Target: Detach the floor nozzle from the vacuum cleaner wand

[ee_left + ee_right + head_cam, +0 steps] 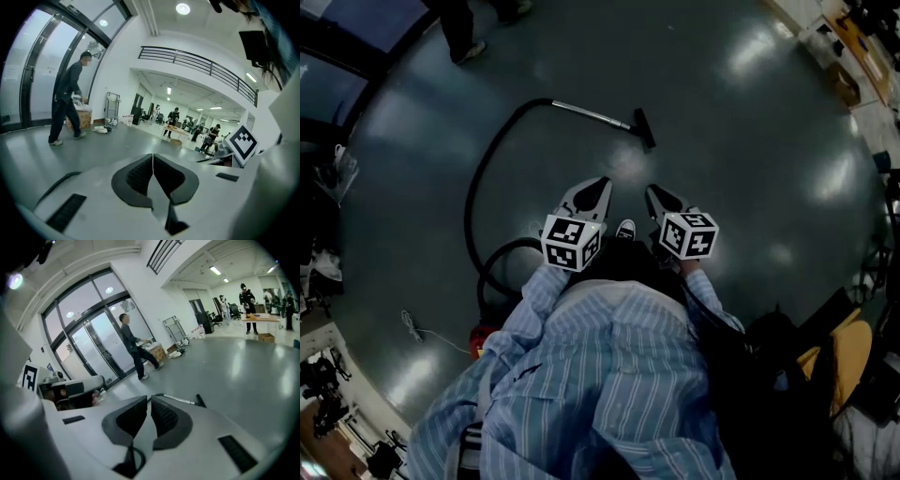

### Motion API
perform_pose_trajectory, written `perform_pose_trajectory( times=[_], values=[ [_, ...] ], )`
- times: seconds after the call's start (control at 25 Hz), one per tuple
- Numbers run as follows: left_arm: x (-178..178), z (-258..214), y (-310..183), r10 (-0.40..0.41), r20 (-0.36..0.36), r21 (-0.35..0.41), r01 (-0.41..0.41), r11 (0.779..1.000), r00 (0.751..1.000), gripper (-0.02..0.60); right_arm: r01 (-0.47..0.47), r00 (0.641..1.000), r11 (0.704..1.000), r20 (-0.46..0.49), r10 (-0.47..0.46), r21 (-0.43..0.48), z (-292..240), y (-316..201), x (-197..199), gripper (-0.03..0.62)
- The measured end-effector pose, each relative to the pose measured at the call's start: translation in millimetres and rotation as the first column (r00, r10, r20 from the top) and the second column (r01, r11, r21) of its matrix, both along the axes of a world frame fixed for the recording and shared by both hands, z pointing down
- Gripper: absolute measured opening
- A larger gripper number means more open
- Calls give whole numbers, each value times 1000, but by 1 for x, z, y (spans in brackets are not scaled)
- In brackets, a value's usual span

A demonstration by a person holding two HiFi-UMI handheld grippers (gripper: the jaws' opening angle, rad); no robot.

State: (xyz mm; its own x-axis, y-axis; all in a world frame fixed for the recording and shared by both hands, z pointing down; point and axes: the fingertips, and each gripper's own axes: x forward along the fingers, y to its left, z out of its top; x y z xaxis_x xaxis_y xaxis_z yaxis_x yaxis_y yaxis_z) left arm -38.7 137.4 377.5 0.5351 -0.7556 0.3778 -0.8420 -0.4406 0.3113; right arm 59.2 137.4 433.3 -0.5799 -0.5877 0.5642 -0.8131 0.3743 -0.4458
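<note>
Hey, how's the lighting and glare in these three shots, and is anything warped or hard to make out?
Head view: dim and fisheye-bent, with ceiling lights glaring off the glossy floor, but the wand and floor nozzle are readable. Left gripper view: bright, daylight through the glass doors, the railing bowed. Right gripper view: equally bright, the doors curve, corners black.

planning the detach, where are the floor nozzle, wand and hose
floor nozzle (645, 128), head view, middle of its black head
wand (592, 115), head view, midway along the metal tube
hose (478, 171), head view, on its curved black stretch
</note>
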Motion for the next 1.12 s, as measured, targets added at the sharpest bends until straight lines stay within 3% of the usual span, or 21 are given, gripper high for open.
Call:
perform_pose_trajectory(
  times=[0.24, 0.44, 0.76, 1.12],
  values=[
    [-5, -2, -45, -86, 3, -5, 86, 996, 996, 11, 35, 999, 999, 9, -35, 2, 6, -51, 8, 31],
    [-3, -6, -69, -97, 2, -14, 97, 995, 995, 11, 21, 999, 1000, 32, -20, -15, 9, -72, 14, 31],
    [10, -1, -120, -17, 2, -39, 17, 999, 1000, 11, -55, 998, 997, 37, 57, -54, 20, -106, 26, 31],
    [7, 29, -230, 58, -3, -77, -58, 995, 998, 11, -178, 984, 980, 2, 179, -89, 44, -192, 45, 32]
  ],
)
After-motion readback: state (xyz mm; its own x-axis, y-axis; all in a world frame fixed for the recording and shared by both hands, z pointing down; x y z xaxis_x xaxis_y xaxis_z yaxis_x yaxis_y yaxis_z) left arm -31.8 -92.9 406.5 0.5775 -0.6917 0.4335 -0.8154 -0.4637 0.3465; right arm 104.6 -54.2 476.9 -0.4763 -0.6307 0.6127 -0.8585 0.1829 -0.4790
